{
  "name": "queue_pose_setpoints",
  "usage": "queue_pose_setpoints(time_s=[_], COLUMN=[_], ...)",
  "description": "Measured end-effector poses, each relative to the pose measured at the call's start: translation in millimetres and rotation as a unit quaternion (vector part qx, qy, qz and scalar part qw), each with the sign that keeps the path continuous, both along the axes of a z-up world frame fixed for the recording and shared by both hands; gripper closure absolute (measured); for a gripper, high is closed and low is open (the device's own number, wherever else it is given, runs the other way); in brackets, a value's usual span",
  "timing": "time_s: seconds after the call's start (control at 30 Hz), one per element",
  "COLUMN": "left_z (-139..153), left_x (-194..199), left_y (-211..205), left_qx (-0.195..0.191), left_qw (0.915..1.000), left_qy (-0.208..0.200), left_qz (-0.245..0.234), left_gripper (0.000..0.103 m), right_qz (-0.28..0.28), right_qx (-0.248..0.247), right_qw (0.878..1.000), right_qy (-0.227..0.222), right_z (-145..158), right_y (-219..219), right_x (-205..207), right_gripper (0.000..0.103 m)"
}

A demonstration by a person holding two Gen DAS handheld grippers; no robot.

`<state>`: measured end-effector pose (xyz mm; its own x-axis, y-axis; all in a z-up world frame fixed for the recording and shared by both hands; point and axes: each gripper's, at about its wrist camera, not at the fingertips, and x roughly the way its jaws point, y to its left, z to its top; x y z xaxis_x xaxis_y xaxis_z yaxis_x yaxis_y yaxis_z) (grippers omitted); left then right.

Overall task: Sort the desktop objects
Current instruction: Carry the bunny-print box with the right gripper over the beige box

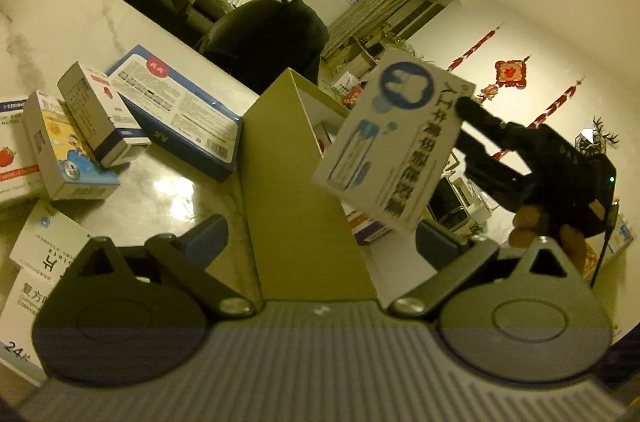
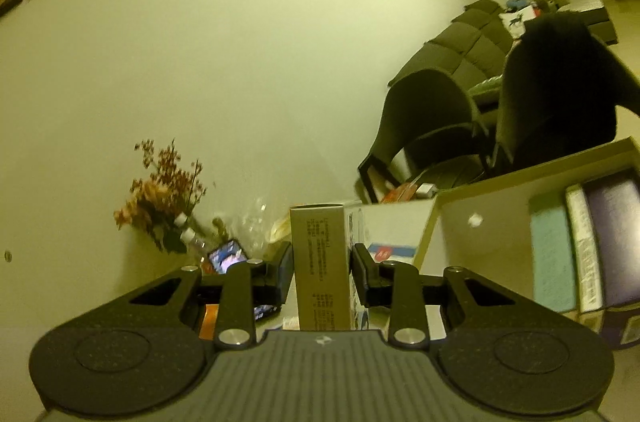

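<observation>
While clamped in the right hand-held gripper (image 2: 322, 272), white-and-blue cardboard medicine carton (image 1: 394, 142) hangs tilted above open beige cardboard storage box (image 1: 280, 150), box just below-left; left hand-held gripper (image 1: 320, 242) apart, straddling the box's wall.

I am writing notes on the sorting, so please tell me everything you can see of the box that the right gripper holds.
The box is a flat white carton with blue graphics, a round blue logo and Chinese print on its face; its narrow side looks plain with small text. The right gripper clamps it across this thin side. It hangs tilted in the air beside the open storage bin, touching only the gripper's pads.
</observation>
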<state>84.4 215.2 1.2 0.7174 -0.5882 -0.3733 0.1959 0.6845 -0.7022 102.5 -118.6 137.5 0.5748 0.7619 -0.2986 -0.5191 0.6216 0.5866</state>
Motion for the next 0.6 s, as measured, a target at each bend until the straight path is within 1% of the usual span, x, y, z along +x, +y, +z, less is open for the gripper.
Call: queue_pose_setpoints(time_s=[0.13, 0.27, 0.4, 0.47, 0.6], left_z=[1.3, 2.5, 2.0, 1.8, 2.0], left_x=[0.6, 1.6, 2.9, 3.1, 2.9], left_y=[-0.3, -1.5, -3.0, -3.8, -5.1], left_qx=[0.001, 0.001, 0.003, 0.004, 0.006], left_qw=[1.0, 1.0, 1.0, 1.0, 1.0], left_qy=[0.0, -0.002, 0.001, 0.002, 0.002], left_qz=[0.0, -0.001, -0.002, -0.004, -0.006], left_gripper=[0.001, 0.001, 0.001, 0.001, 0.001], right_qz=[-0.024, -0.055, -0.068, -0.076, -0.091], right_qx=[0.003, -0.025, -0.048, -0.072, -0.149], right_qw=[1.0, 0.998, 0.996, 0.994, 0.984], right_qy=[0.001, -0.002, 0.016, 0.022, 0.025], right_z=[5.4, 7.0, -3.0, -10.2, -25.4], right_y=[-16.1, -23.3, -22.7, -17.2, 3.9], right_x=[5.4, 9.7, 18.5, 22.9, 31.9], right_gripper=[0.07, 0.07, 0.071, 0.071, 0.071])
